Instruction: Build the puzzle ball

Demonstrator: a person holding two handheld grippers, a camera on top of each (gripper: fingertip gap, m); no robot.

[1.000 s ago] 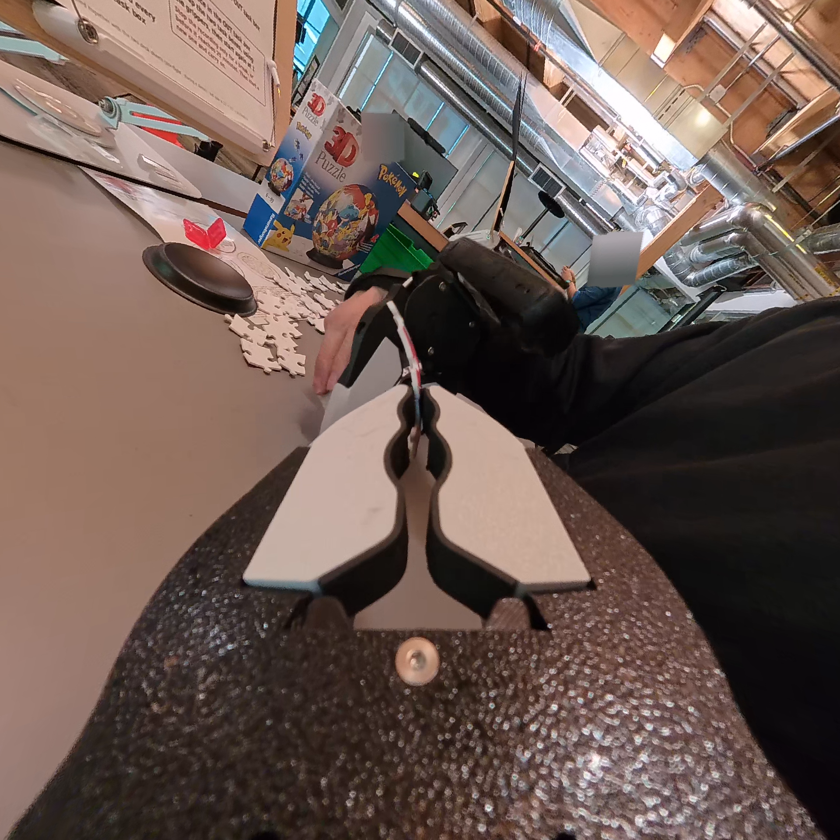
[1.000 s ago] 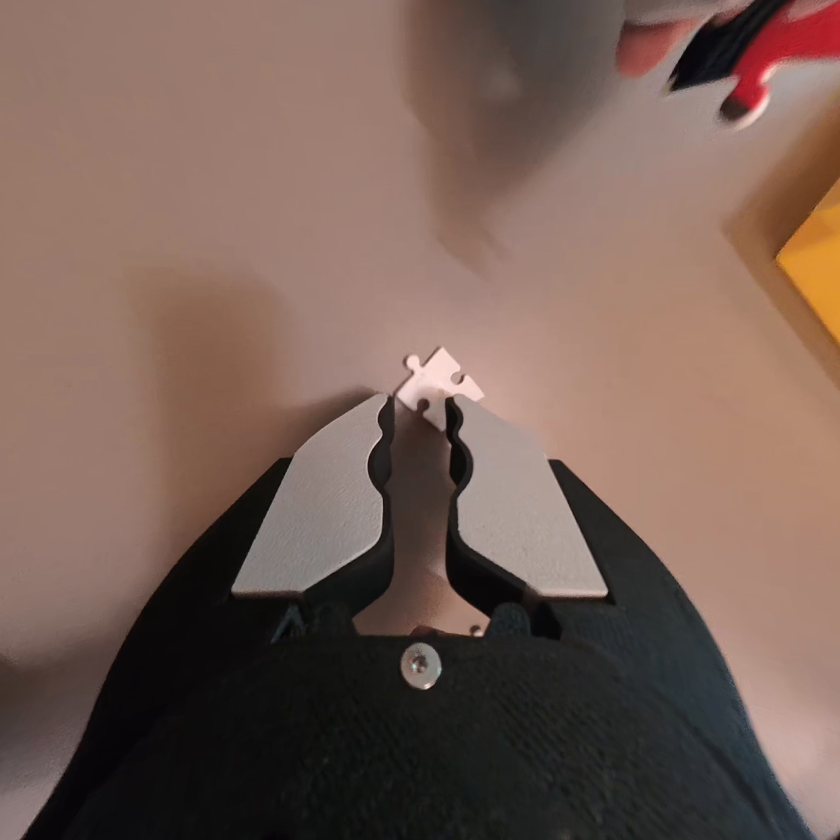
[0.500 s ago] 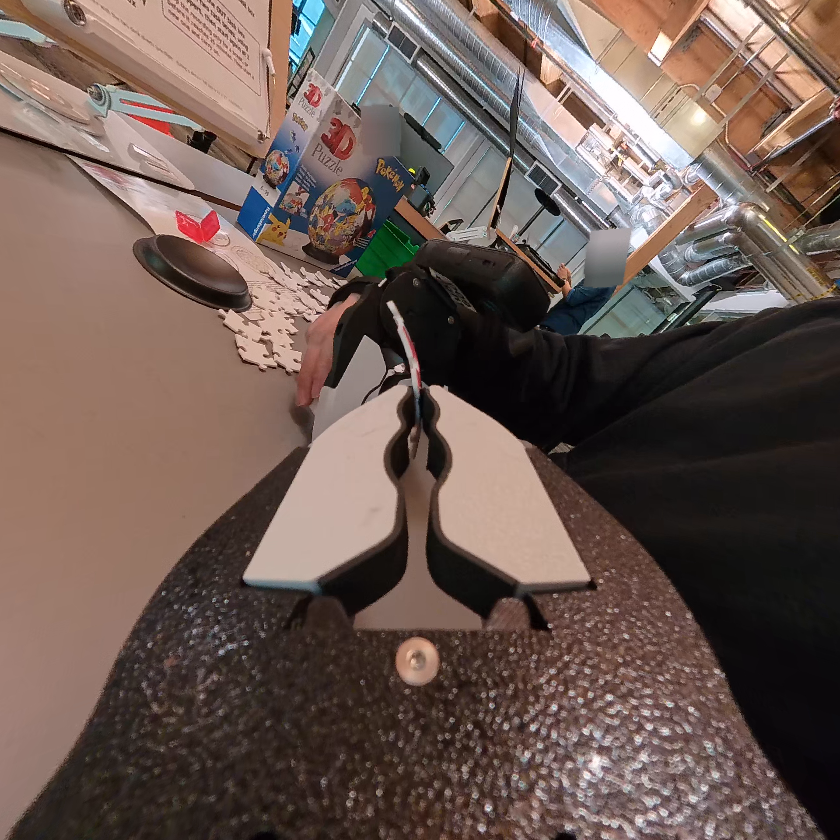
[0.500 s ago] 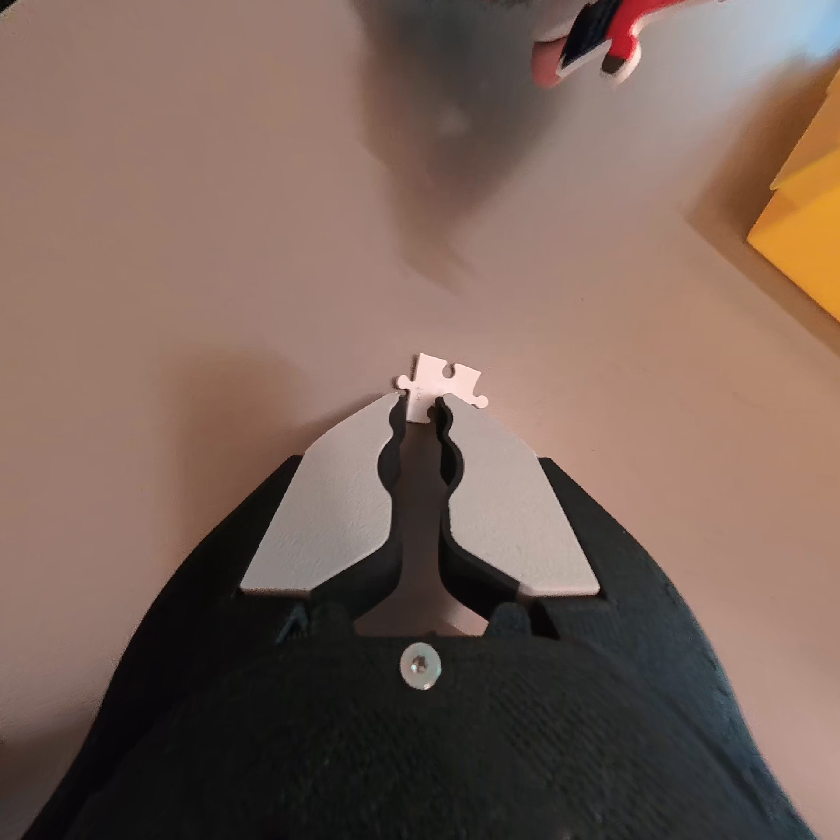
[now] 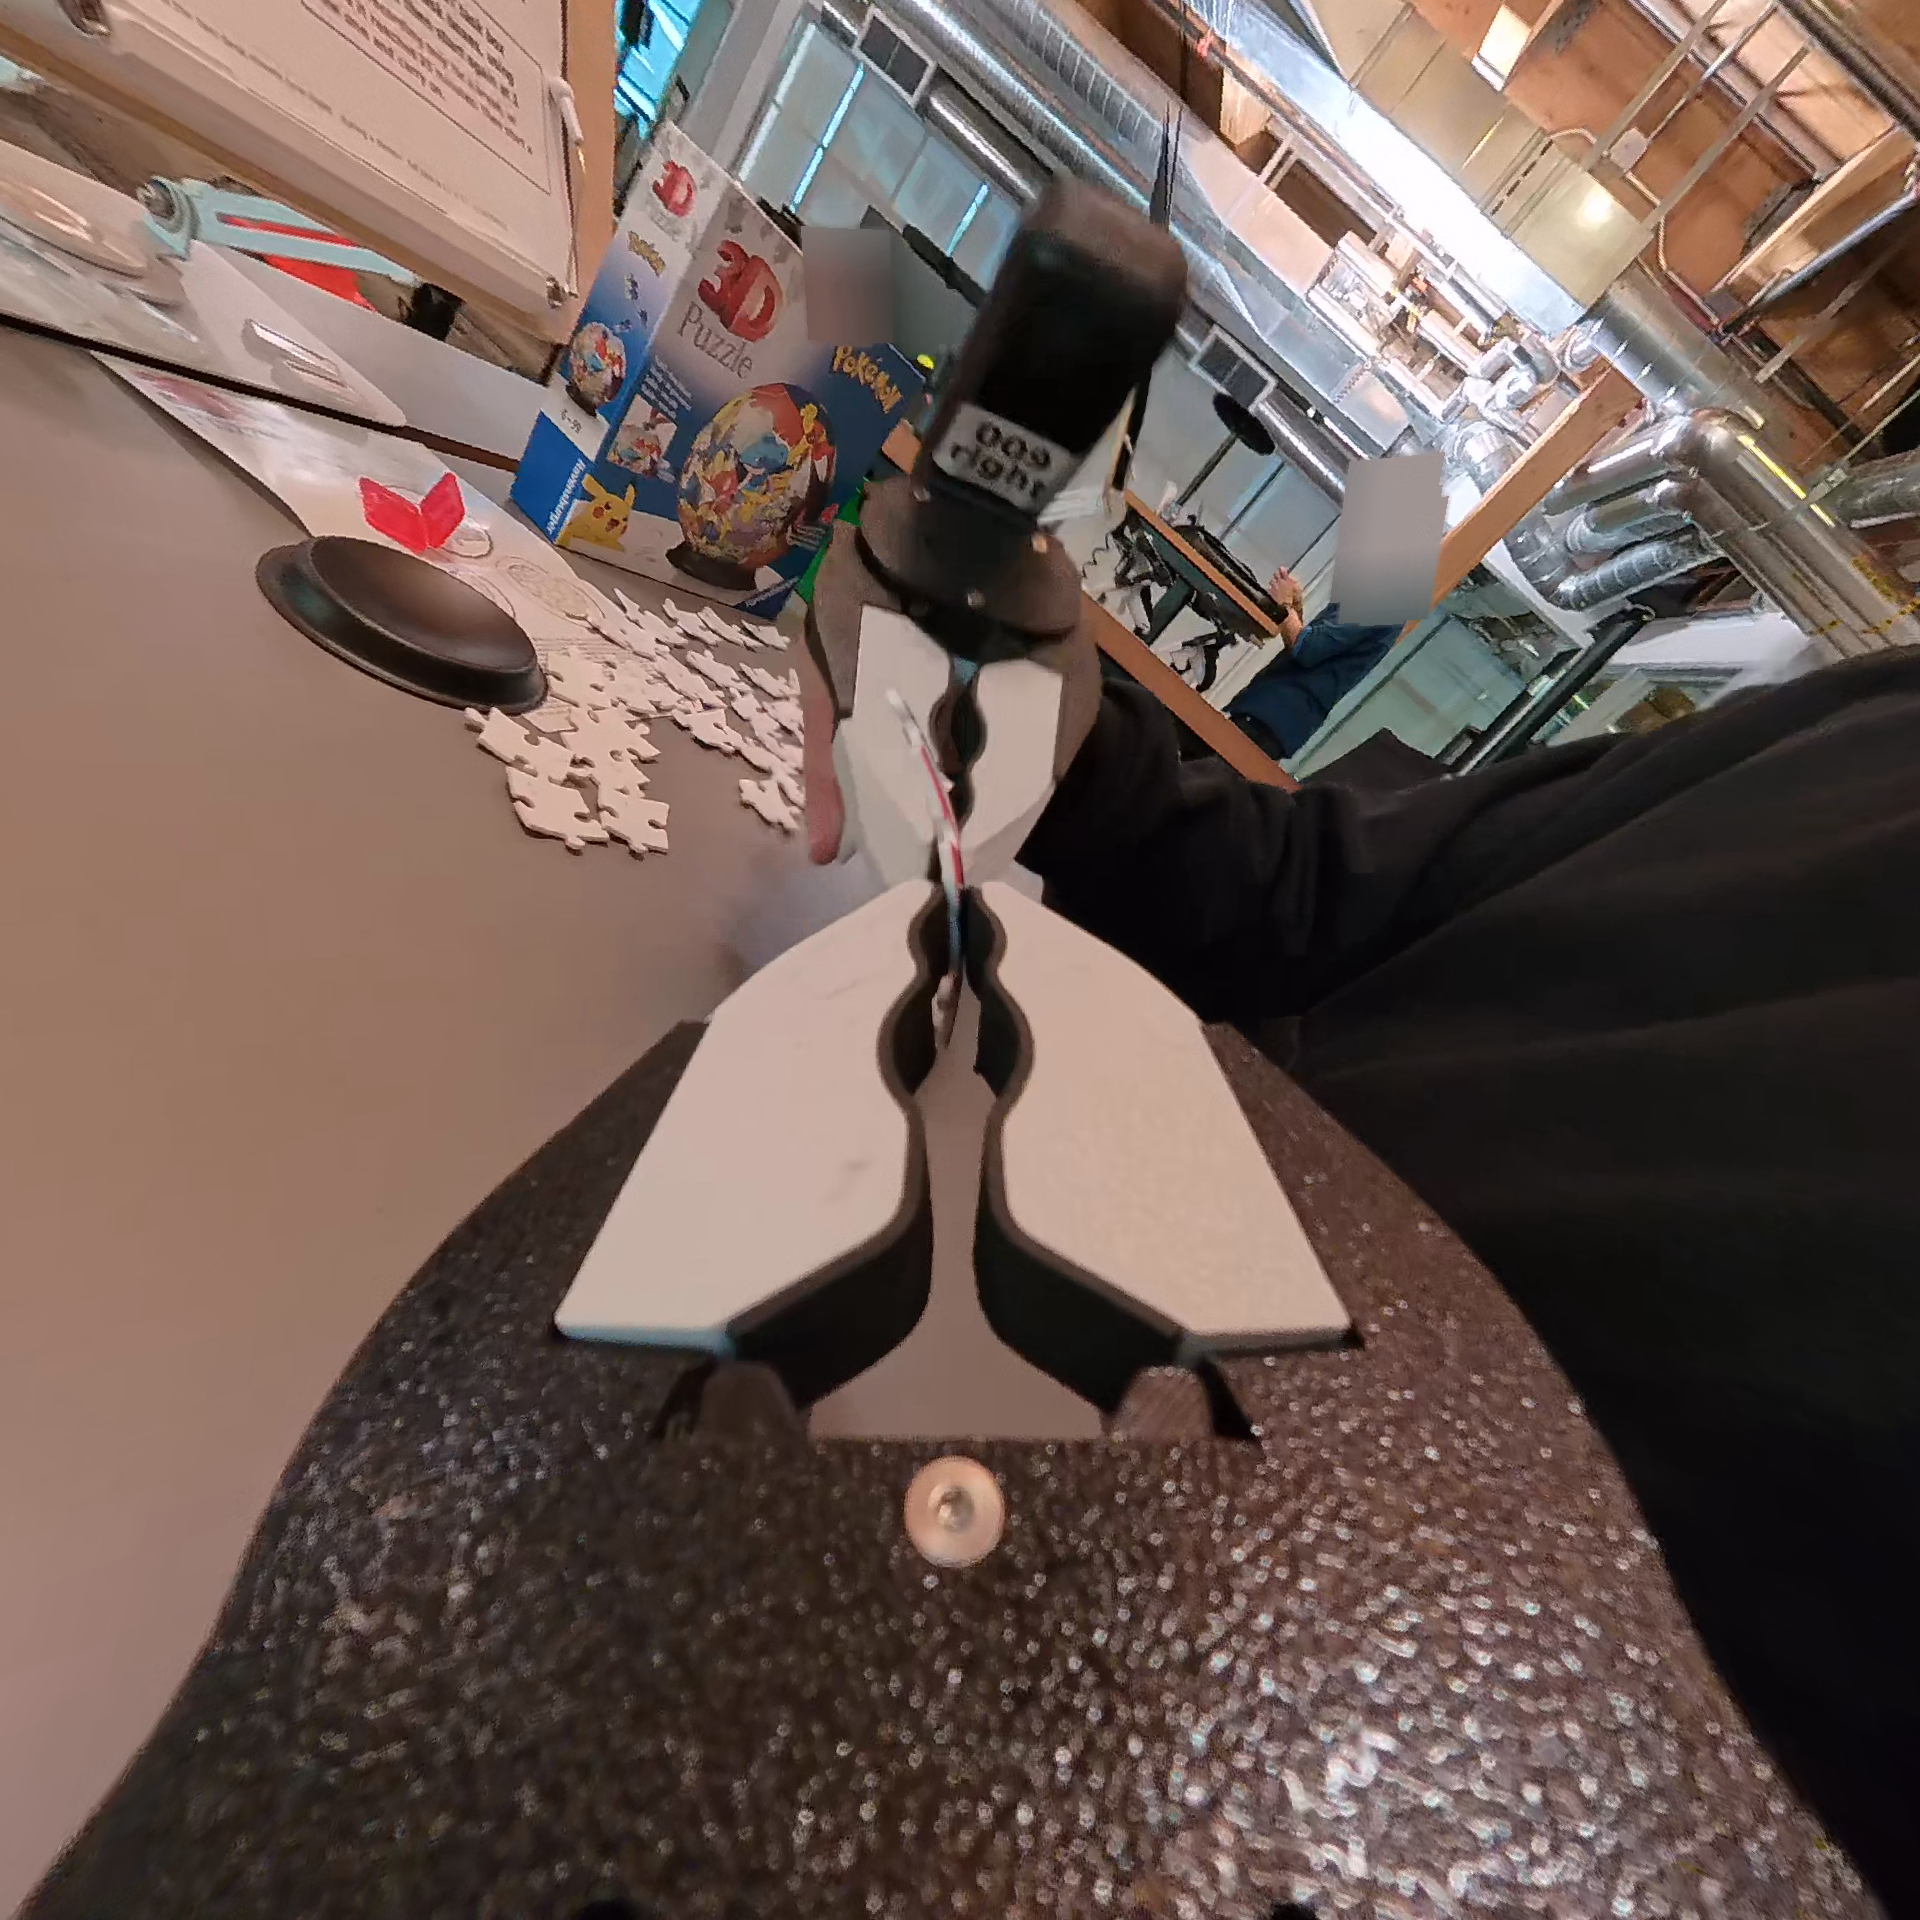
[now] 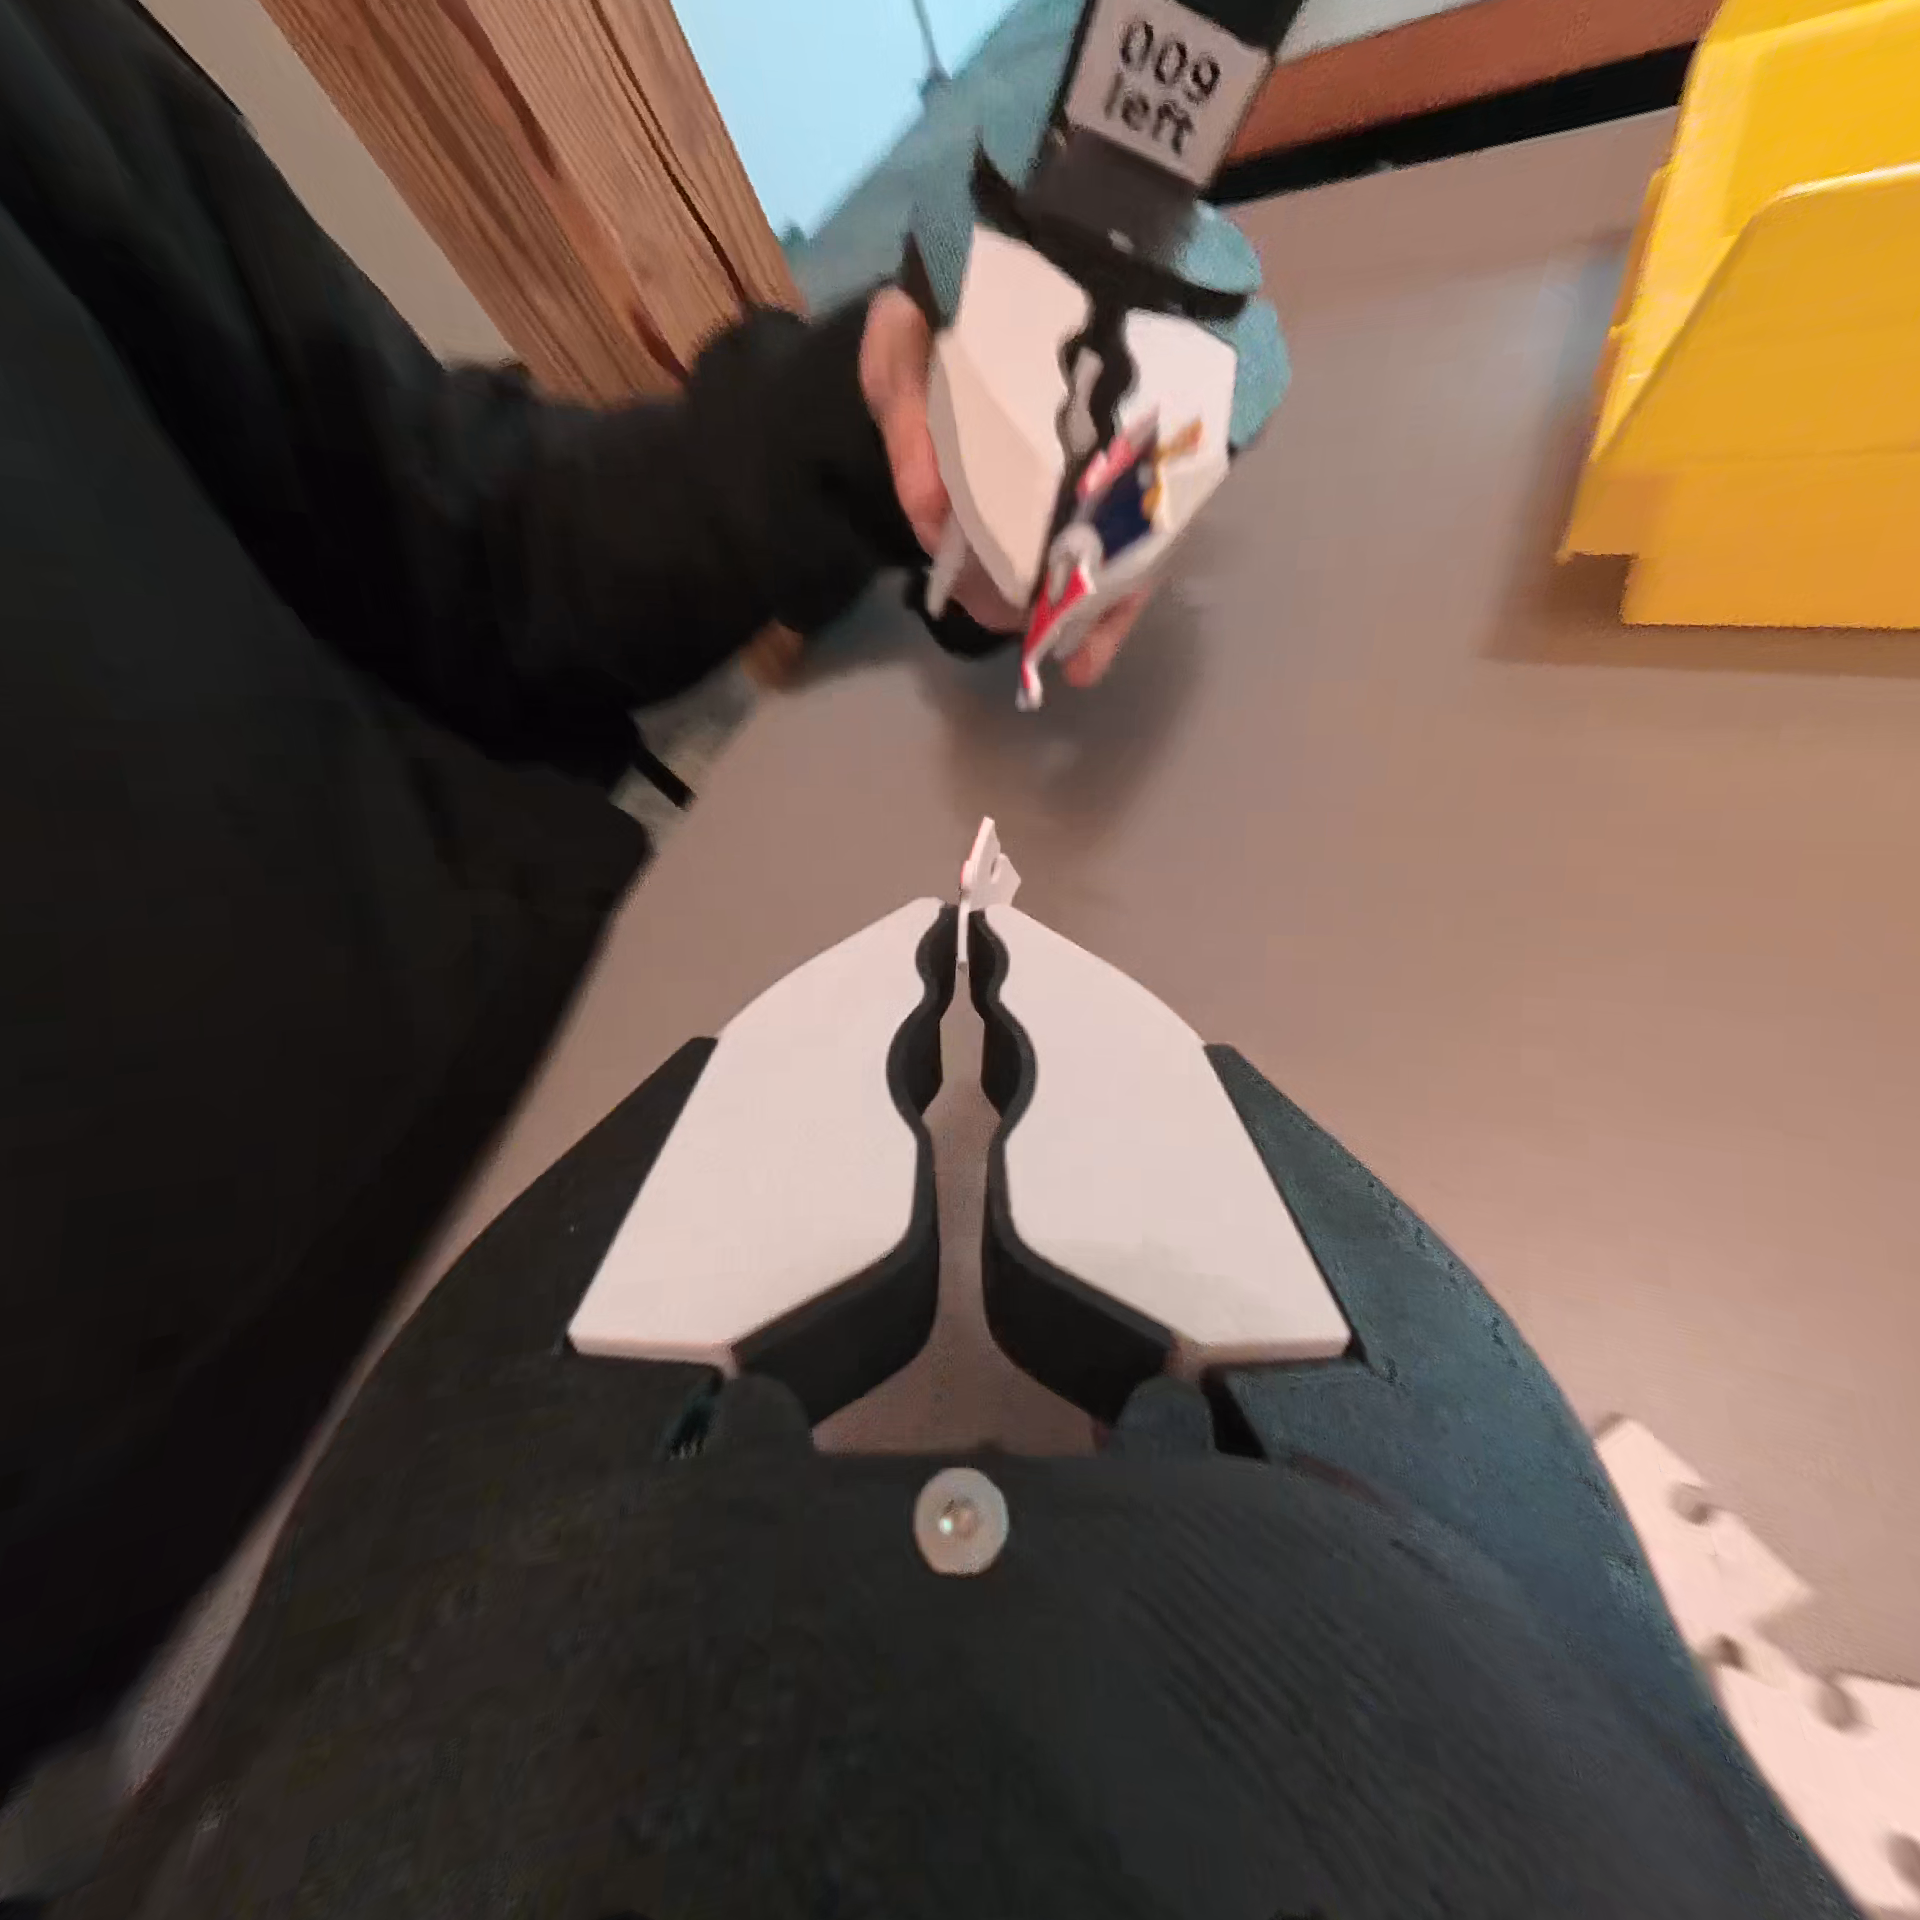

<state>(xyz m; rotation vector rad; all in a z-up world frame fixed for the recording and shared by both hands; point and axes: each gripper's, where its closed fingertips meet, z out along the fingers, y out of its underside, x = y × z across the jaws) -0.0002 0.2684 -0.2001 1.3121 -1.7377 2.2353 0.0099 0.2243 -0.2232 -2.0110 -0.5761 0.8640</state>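
My left gripper (image 5: 954, 899) is shut on a coloured puzzle piece (image 5: 948, 852), seen edge-on with red, white and blue print. My right gripper (image 6: 971, 914) is shut on a small white puzzle piece (image 6: 985, 868) that sticks up from its tips, above the table. The two grippers face each other, tips close but apart. The right gripper also shows in the left wrist view (image 5: 951, 821). The left gripper also shows in the right wrist view (image 6: 1081, 540), holding the coloured piece (image 6: 1101, 520). A pile of white loose pieces (image 5: 644, 717) lies further back.
A black round stand (image 5: 400, 623), a red clear part (image 5: 410, 509) and the puzzle box (image 5: 717, 457) sit behind the pile. Yellow bins (image 6: 1766, 364) stand at the right. More white pieces (image 6: 1714, 1558) lie beside my right gripper. The person's dark sleeve (image 6: 312, 623) fills the left.
My right gripper closed on the white piece that lay flat on the table, lifted it and swung up to face the left gripper. The left gripper kept hold of its coloured piece.
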